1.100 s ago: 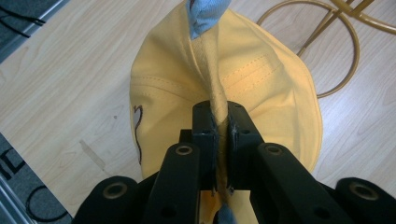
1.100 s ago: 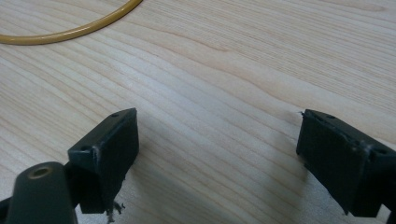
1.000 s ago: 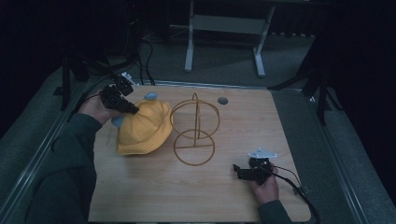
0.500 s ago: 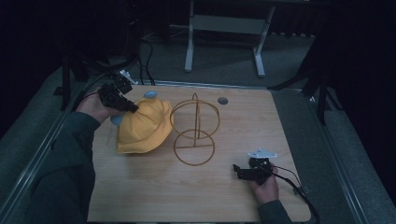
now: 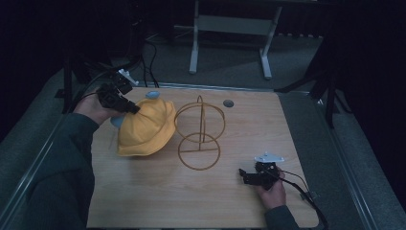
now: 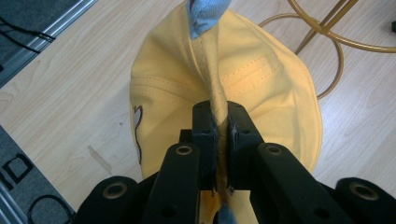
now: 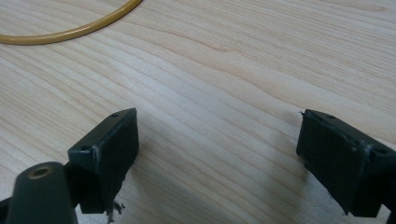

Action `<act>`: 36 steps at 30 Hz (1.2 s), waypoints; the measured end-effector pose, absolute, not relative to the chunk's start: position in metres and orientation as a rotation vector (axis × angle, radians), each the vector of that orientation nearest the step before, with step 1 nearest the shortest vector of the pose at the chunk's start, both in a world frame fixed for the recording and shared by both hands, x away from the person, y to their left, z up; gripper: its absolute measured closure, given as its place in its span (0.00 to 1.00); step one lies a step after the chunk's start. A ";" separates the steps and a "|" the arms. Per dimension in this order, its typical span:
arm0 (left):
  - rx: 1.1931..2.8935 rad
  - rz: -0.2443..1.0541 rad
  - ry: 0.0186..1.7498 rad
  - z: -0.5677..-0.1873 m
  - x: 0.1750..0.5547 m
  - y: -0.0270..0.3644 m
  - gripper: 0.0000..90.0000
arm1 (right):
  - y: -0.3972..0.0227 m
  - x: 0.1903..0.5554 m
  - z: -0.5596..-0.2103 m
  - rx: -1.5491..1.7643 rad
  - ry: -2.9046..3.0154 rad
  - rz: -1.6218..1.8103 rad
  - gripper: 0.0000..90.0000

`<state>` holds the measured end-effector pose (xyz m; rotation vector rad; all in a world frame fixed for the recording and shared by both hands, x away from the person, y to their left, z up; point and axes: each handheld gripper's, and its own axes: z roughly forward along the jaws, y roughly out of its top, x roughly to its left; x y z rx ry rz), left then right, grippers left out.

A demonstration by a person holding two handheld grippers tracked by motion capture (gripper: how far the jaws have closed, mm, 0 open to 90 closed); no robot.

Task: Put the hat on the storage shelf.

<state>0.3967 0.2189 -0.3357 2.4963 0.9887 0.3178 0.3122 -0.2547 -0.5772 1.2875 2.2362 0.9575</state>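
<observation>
A yellow fabric hat (image 5: 146,128) lies at the left of the wooden table (image 5: 143,201), its far edge lifted. My left gripper (image 5: 129,107) is shut on a fold of the hat (image 6: 261,88); in the left gripper view its jaws pinch the cloth ridge at the gripper's tip (image 6: 221,121). A blue lining (image 6: 205,14) shows at the hat's far end. A golden wire stand (image 5: 199,134) of rings rises just right of the hat. My right gripper (image 5: 245,176) rests low at the front right, open over bare wood (image 7: 219,140), with the stand's base ring (image 7: 70,32) ahead of it.
A small grey round object (image 5: 228,103) lies near the table's far edge. Beside the hat's left side a blue patch (image 5: 116,120) shows. Metal rails (image 5: 38,158) border the table, with cables (image 5: 148,52) and a stand's legs (image 5: 230,43) on the dark floor beyond.
</observation>
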 end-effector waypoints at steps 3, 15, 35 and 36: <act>2.496 0.318 0.974 -0.334 0.396 0.220 0.94 | -0.255 0.312 -0.577 1.288 2.236 0.958 0.14; 2.478 0.323 0.968 -0.329 0.393 0.223 0.94 | -0.255 0.312 -0.577 1.287 2.236 0.958 0.14; 2.482 0.341 0.918 -0.323 0.388 0.223 0.94 | -0.255 0.312 -0.577 1.287 2.236 0.957 0.14; 2.482 0.342 0.917 -0.323 0.388 0.223 0.94 | -0.255 0.312 -0.577 1.288 2.236 0.957 0.14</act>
